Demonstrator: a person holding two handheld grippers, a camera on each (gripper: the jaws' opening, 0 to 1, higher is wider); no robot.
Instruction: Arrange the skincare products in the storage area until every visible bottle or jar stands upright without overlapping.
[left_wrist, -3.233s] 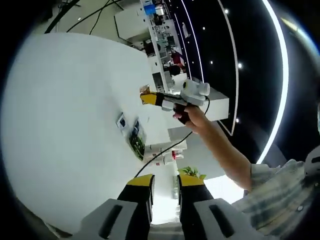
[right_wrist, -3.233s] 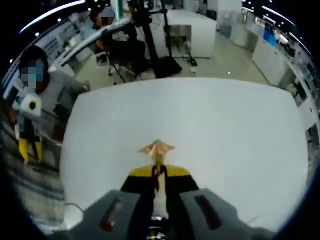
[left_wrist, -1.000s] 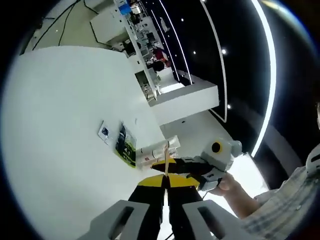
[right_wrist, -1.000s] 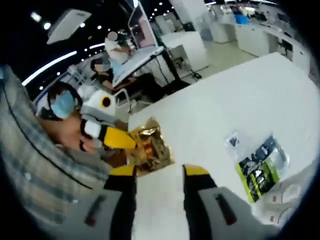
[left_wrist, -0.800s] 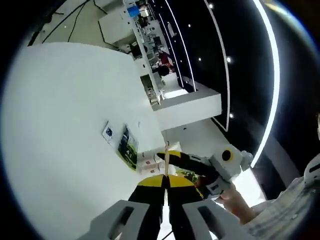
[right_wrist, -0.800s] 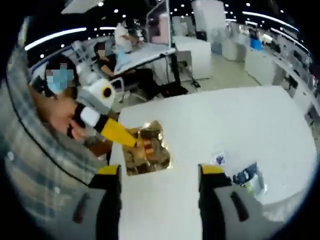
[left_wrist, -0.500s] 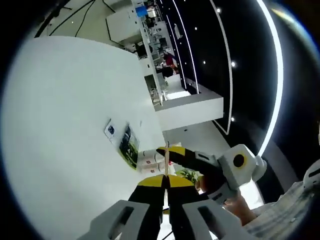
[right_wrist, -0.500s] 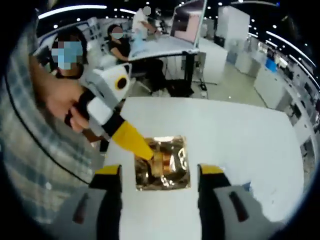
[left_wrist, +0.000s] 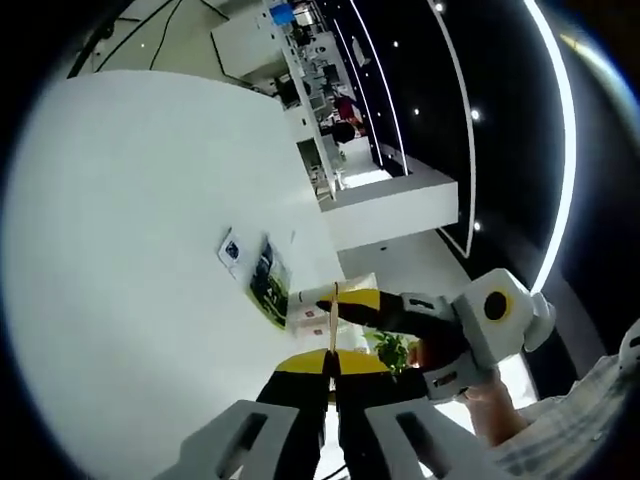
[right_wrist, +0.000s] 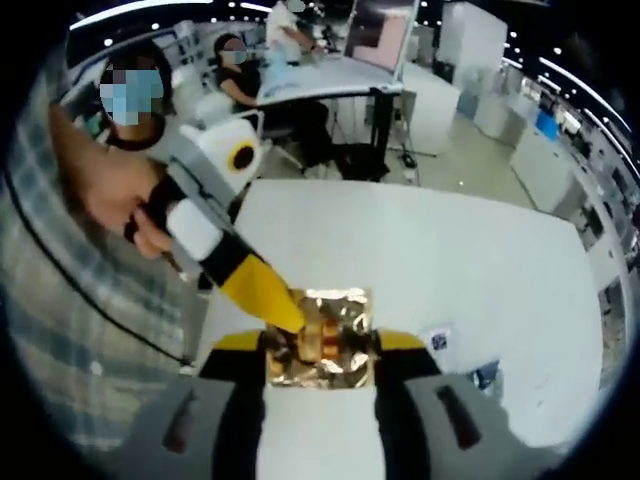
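Note:
A gold foil sachet (right_wrist: 320, 338) hangs above the white table (right_wrist: 450, 260), facing the right gripper view. My left gripper (right_wrist: 288, 320) comes in from the left there, shut on the sachet's left part. In the left gripper view the sachet (left_wrist: 334, 322) is a thin edge-on strip rising from my shut left gripper (left_wrist: 332, 362). My right gripper (right_wrist: 318, 345) has its jaws narrowed to either side of the sachet, still well apart. It reaches in from the right in the left gripper view, its yellow tip (left_wrist: 350, 299) beside the strip.
A green-and-black packet (left_wrist: 266, 284) and a small white packet (left_wrist: 231, 248) lie on the table. White boxes with red labels (left_wrist: 312, 314) sit near the table's edge, a green plant (left_wrist: 390, 350) beyond. Seated people and desks (right_wrist: 300, 70) stand behind the table.
My right gripper's jaws have drawn closer together around the gold sachet, which now sits lower between them. The left gripper stays shut on it.

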